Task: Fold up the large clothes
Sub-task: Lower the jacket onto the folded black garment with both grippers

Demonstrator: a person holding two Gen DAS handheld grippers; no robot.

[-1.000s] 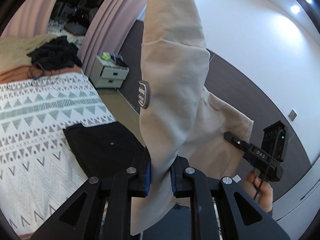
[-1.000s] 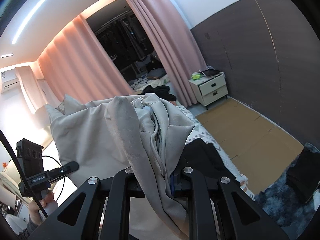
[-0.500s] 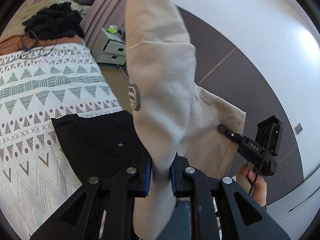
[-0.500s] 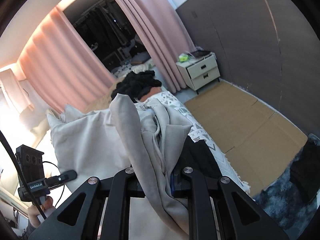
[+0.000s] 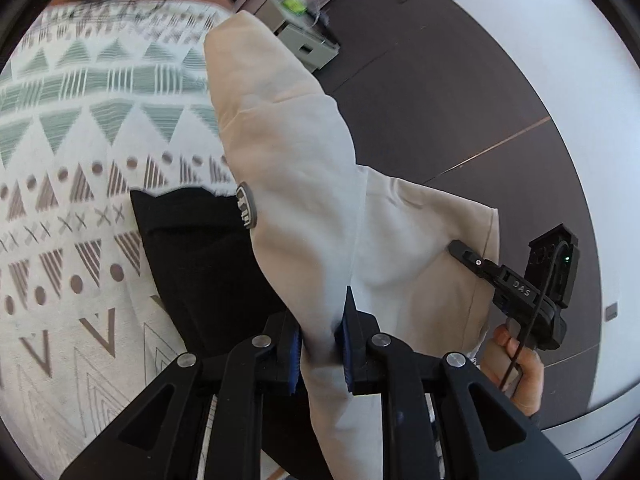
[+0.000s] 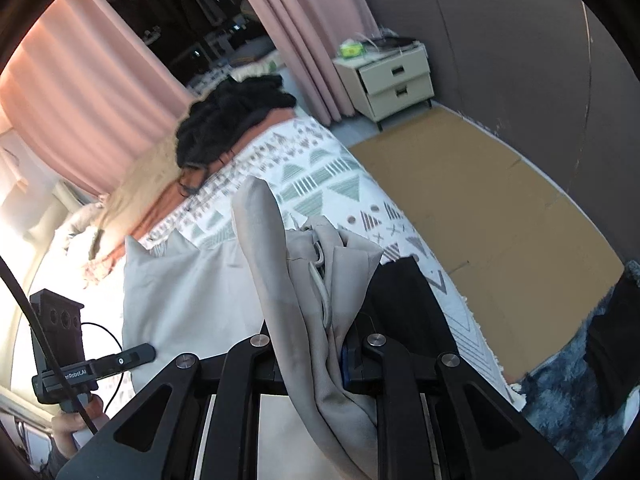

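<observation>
Beige fabric of the large garment (image 5: 304,184) is held aloft over the patterned bedspread (image 5: 80,140) and a black garment (image 5: 200,248), apparently so that it can be spread flat for folding. One edge is pinched by the left gripper (image 5: 320,344), its jaws nearly closed on the cloth, and a bunched edge is clamped likewise by the right gripper (image 6: 320,360).

Beige hoodie (image 6: 192,292) bunched between right gripper (image 6: 316,356) fingers (image 6: 356,354), above patterned bedspread (image 6: 320,184) and black garment (image 6: 404,300).
</observation>
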